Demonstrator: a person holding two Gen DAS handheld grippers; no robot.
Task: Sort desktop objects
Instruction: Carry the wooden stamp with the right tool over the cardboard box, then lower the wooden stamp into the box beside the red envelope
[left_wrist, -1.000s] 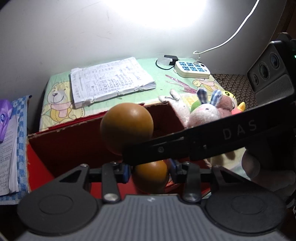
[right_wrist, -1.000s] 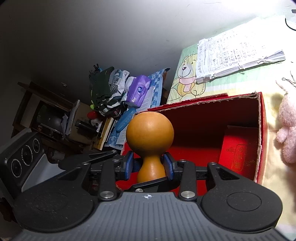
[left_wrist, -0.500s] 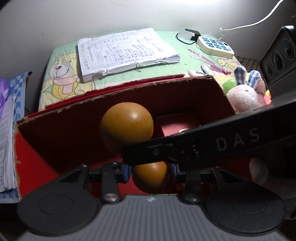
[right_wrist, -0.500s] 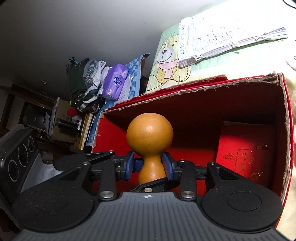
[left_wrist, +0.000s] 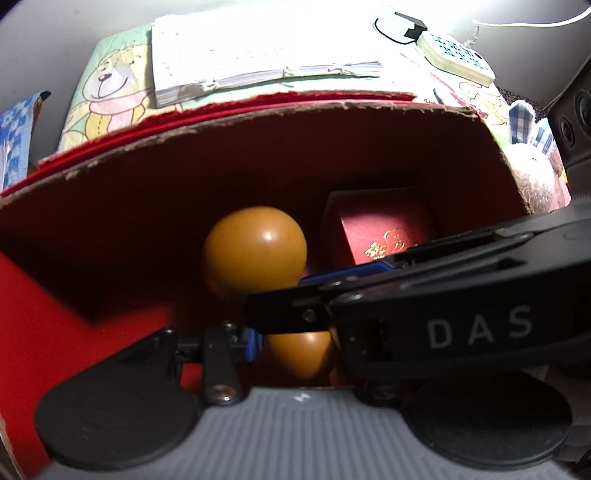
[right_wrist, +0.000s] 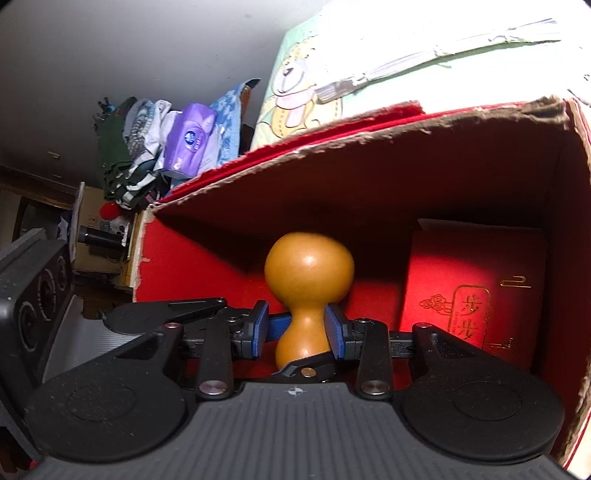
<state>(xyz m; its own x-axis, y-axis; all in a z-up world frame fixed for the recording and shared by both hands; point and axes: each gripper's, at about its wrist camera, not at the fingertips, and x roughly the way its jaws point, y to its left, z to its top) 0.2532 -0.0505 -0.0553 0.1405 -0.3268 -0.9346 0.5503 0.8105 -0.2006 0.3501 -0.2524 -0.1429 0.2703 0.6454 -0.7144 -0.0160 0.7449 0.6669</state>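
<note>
Now the gourd's (right_wrist: 308, 282) waist pinched between both blue fingers (right_wrist: 260, 325) (left and right), inside red box (right_wrist: 369, 184).

— What colour is the gourd (right_wrist: 308, 280)?
— Glossy orange-brown, against the red box (right_wrist: 569, 229), whose torn rim shows brown card.
— And inside the box?
— A red packet (right_wrist: 474, 284) with gold ornament.
— The cloth (left_wrist: 107, 92)?
— Pale green, with a cartoon bear in a pink scarf.
</note>
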